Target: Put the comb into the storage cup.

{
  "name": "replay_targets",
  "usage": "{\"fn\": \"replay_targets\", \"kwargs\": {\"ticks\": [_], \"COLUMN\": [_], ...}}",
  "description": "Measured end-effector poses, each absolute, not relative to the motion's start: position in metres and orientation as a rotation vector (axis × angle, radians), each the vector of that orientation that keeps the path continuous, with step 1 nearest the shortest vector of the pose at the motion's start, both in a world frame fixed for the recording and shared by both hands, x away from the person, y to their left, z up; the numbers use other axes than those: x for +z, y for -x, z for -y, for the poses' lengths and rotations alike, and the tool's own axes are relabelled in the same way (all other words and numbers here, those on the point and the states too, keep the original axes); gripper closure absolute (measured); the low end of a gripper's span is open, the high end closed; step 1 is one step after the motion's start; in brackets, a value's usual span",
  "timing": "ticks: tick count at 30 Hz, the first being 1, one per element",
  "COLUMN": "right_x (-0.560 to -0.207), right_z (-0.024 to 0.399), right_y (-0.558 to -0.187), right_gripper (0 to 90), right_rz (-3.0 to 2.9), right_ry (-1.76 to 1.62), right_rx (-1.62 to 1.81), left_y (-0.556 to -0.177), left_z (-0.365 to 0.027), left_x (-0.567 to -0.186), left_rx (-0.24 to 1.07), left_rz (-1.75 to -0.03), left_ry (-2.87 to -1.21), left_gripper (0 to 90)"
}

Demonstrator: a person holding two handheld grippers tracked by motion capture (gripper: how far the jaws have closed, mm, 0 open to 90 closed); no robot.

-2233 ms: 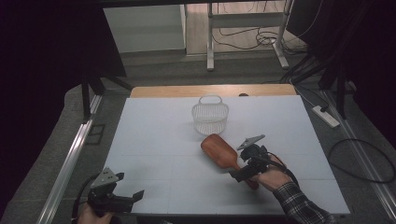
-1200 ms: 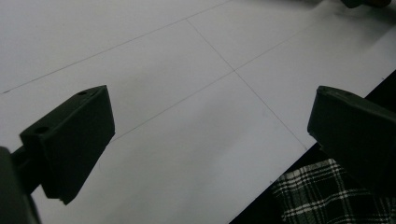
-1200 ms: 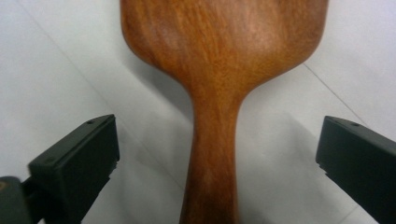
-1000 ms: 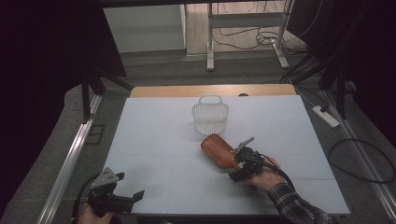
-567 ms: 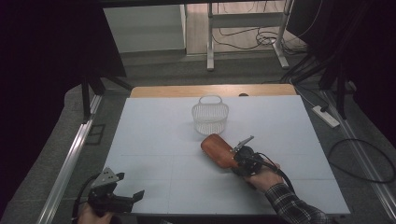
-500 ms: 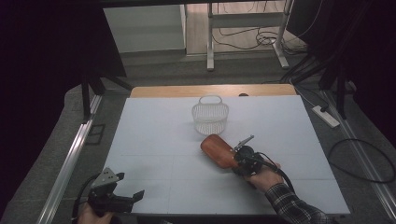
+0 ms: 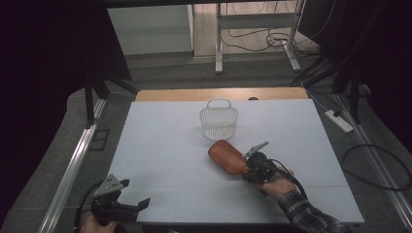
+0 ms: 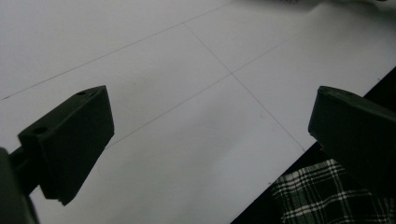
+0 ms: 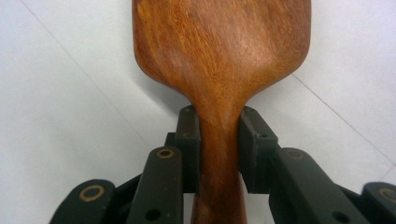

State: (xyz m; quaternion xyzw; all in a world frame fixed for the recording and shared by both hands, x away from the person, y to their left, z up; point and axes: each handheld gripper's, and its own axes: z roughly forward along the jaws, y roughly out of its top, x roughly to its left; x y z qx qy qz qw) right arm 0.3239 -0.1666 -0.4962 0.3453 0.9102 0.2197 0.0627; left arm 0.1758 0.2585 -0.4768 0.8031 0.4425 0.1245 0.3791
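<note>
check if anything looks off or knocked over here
Nothing stands out. The wooden paddle lies flat, clamped at its neck by the right gripper; the white basket stands upright.

Basket (image 7: pixel 218 120) toward the table's (image 7: pixel 160 145) far edge, wooden paddle (image 7: pixel 227 156) on the table just before it, right of centre.

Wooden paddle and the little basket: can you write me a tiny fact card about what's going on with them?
held thing: wooden paddle, brown, broad end toward the basket
right tongs: shut on the paddle's neck, having just closed
left tongs: open, nothing between them, near the table's front left corner
basket: white wire, upright, apart from the paddle
table: white top with thin grid lines
</note>
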Motion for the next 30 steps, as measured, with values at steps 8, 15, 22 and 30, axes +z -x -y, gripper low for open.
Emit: {"fn": "replay_targets", "kwargs": {"ticks": [8,15,22,30], "right_x": [-0.488,-0.479,-0.473,-0.463], "right_z": [0.172,0.177,0.18,0.182], "right_y": [-0.317,-0.313,-0.31,-0.305], "right_gripper": [72.5,72.4,72.4,72.4], "right_rz": [-2.715,-2.684,-2.665,-2.634], "right_ry": [-1.05,-1.023,-1.011,-0.998], "right_rx": [0.773,0.846,0.902,0.993], "left_y": [-0.177,-0.179,-0.185,-0.197], "left_z": [-0.259,-0.255,-0.25,-0.243], "left_x": [-0.476,-0.47,-0.467,-0.462], "left_rx": [0.307,0.34,0.346,0.326], "left_rz": [-1.126,-1.096,-1.072,-1.077], "left_ry": [-2.026,-2.013,-2.008,-1.963], "left_gripper": [1.2,0.0,0.0,0.0]}}
